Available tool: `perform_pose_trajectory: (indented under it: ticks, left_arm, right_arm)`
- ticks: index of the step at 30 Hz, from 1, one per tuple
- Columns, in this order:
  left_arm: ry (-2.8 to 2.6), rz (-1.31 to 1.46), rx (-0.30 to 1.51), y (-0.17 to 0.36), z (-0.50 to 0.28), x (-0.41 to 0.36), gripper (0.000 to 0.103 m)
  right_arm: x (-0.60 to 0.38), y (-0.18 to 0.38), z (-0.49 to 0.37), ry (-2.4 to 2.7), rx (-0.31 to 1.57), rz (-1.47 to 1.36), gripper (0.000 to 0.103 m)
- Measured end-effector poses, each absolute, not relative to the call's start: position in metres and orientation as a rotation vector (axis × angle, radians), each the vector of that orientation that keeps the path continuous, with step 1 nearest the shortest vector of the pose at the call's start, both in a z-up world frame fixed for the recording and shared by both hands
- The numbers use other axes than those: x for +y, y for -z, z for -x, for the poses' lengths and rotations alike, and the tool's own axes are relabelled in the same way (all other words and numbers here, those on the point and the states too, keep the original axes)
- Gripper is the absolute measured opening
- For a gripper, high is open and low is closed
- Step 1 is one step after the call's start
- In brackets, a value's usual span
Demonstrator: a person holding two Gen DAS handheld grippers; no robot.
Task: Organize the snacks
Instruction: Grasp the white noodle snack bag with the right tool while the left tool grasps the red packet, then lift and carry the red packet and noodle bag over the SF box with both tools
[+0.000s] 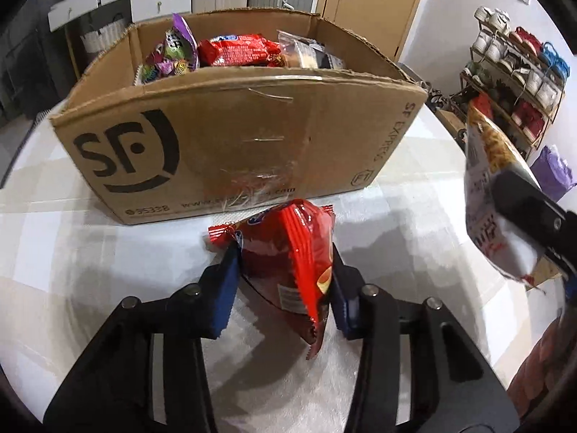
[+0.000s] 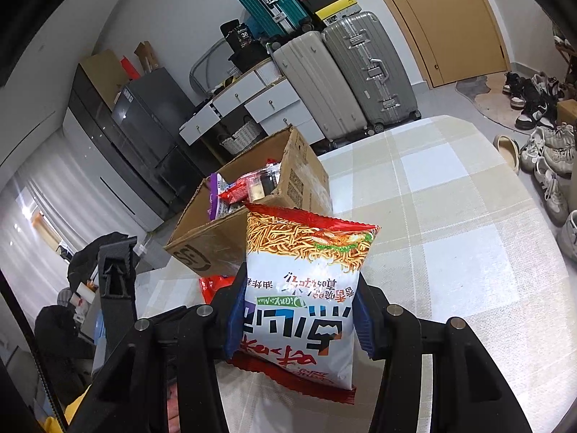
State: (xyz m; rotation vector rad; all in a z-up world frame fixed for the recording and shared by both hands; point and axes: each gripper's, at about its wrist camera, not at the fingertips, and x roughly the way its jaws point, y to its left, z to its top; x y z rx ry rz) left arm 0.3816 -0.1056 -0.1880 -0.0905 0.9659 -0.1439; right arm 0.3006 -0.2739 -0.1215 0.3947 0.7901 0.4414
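- Snacks are partly sorted: two packets are in hand and not yet in the cardboard box [image 1: 223, 144], by my reading.
- Low centre of the left wrist view, the left gripper [image 1: 285, 278] has its blue fingers [image 1: 225, 288] pressed on both sides of a red snack packet [image 1: 292, 263], which bulges between them, its lower end on the checked tabletop [image 1: 54, 252] just in front of the box.
- Low centre of the right wrist view, the right gripper [image 2: 295, 321] has its fingers closed on a white-and-red noodle snack bag [image 2: 303, 288], held clear above the tabletop.
- Further back, the box already holds a purple packet [image 1: 173, 54], another red packet [image 1: 238, 50] and a clear-wrapped one [image 1: 306, 54].
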Motion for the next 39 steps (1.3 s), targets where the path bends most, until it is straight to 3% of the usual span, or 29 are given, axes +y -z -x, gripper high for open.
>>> perform_pose_trajectory:
  ticks: [12,18,28,39]
  left_arm:
    - [0.136,0.057,0.867,0.116,-0.331,-0.088,0.041]
    - [0.109,0.087,0.79,0.065,-0.274,-0.055,0.041]
    - [0.123,0.133,0.619,-0.015,-0.149,0.003,0.042]
    - [0.178,0.188,0.538,-0.061,-0.027,0.037,0.042]
  right_arm:
    - [-0.269,0.124,-0.301,-0.504,0.771,-0.412,0.051]
    - [-0.245,0.094,-0.284,-0.589,0.714,-0.379,0.051]
    - [-0.211,0.017,-0.205,-0.662,0.656,-0.341,0.051]
    - [-0.193,-0.007,-0.11,-0.638,0.59,-0.272,0.051]
